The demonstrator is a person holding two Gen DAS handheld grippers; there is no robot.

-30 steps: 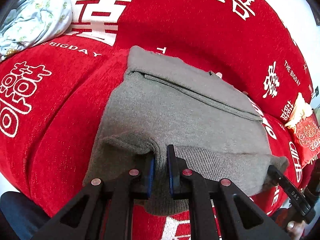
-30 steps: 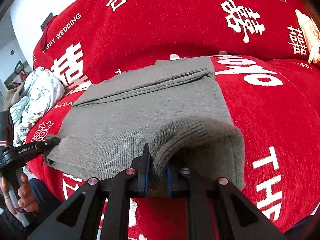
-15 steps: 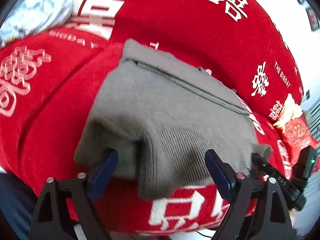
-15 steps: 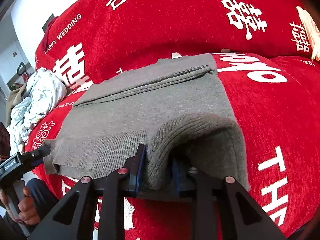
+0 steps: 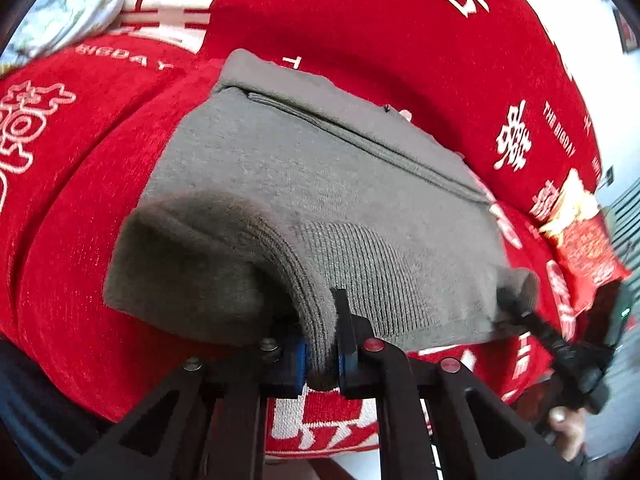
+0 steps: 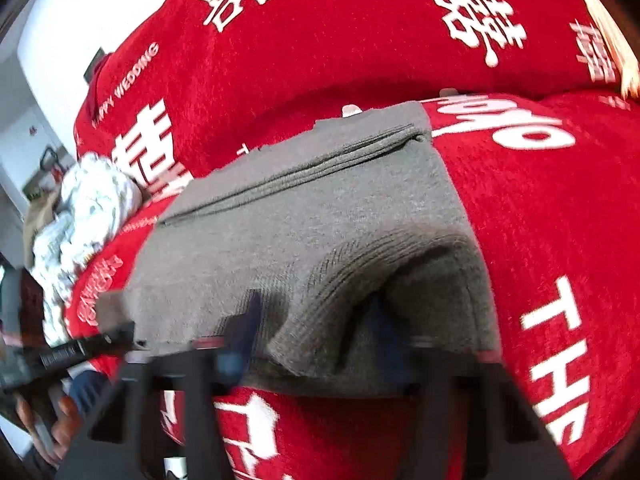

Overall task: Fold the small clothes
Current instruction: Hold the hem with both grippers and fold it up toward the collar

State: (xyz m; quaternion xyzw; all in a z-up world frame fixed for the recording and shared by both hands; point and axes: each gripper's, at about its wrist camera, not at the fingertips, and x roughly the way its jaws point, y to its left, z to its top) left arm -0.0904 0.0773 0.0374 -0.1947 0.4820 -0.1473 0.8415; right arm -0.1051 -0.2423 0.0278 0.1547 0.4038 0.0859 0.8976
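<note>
The grey ribbed knit garment (image 5: 320,184) lies on the red cloth (image 5: 360,40). The left gripper (image 5: 320,344) and right gripper (image 6: 312,336), jaws just closing, pinch its near hem, probably to lift and fold it.

Red cover (image 5: 400,60): "THE BIGDAY"; "HAPPY WEDDING"; white double-happiness characters.

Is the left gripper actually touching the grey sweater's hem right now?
Touching. In the left wrist view the left gripper has a fold of the grey sweater hem pinched between its blue pads, no gap showing either side.
</note>
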